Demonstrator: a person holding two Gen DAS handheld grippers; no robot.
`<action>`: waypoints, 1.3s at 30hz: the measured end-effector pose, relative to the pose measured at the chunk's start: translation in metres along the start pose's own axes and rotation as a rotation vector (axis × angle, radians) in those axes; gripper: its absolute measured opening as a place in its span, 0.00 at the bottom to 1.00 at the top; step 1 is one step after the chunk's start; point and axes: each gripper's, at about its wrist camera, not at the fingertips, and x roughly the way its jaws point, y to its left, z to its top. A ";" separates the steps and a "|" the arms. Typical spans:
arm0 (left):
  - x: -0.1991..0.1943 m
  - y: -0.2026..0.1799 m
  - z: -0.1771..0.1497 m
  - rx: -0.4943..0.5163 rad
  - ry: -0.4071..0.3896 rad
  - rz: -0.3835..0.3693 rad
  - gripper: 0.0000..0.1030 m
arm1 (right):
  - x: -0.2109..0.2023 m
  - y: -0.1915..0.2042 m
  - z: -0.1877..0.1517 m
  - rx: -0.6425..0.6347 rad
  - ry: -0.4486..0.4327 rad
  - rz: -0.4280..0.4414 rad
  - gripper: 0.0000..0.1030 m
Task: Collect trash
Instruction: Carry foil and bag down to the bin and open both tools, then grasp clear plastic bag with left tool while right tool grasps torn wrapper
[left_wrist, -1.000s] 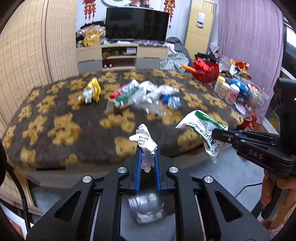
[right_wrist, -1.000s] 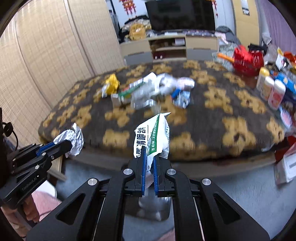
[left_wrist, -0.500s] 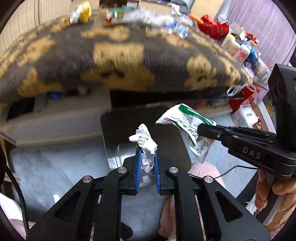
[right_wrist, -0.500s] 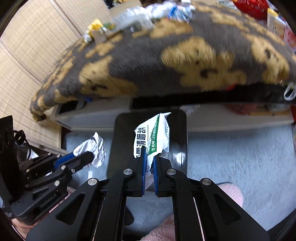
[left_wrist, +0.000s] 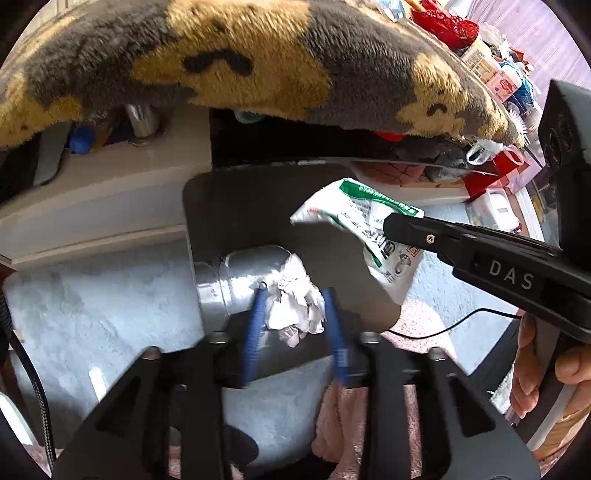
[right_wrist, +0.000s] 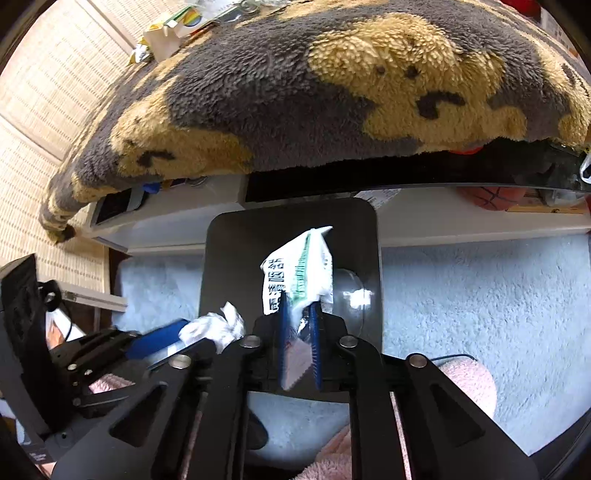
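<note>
Right tongs (right_wrist: 298, 308) opening around white-green wrapper (right_wrist: 297, 271), over dark bin (right_wrist: 221, 258), crumpled paper (right_wrist: 218, 328) at left

Two black handheld grippers, left gripper (left_wrist: 295, 306) and right gripper (right_wrist: 299, 314), carry blue finger pads (left_wrist: 255, 332), silver screws and white "DAS" lettering (left_wrist: 511, 276); a black cable (left_wrist: 27, 369) trails.

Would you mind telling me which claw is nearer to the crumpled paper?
Left. The left claw has the crumpled paper between its opening blue fingers, over the dark bin. The right claw sits beside it to the right, opening around the green-and-white wrapper.
</note>
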 end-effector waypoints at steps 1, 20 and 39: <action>-0.003 0.001 0.001 -0.001 -0.005 0.002 0.35 | -0.002 -0.001 0.001 0.008 -0.007 0.006 0.41; -0.092 -0.013 0.086 0.037 -0.224 0.041 0.62 | -0.115 -0.050 0.082 0.081 -0.322 -0.028 0.66; -0.078 -0.043 0.231 0.072 -0.308 0.066 0.62 | -0.084 -0.047 0.213 0.093 -0.326 0.022 0.37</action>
